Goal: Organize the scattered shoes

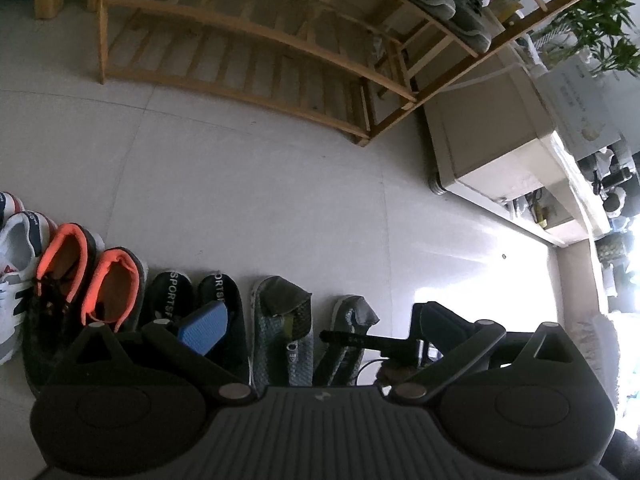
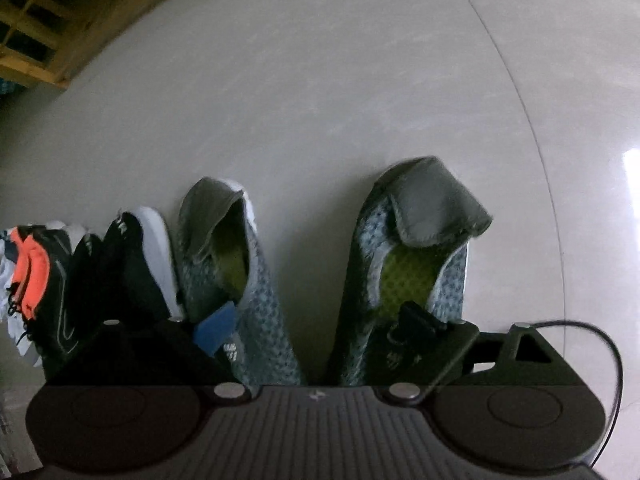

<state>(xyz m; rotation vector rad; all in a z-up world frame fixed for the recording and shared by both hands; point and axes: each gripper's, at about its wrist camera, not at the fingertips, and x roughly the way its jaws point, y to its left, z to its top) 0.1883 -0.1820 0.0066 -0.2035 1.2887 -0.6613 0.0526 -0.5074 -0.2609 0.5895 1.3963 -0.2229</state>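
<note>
Pale tiled floor, wooden shoe rack far behind, white cabinet to the right. Near edge: row of paired shoes, orange-lined pair left, black slip-ons next, grey-blue knit pair at the right end. Right gripper spread wide, nothing clamped, straddling the right knit shoe with one finger at its tongue. Left gripper likewise wide and empty over the row. Risks: finger snagging the soft knit collar, nudging the shoe askew; left knit shoe just beside, easily bumped out of line.
</note>
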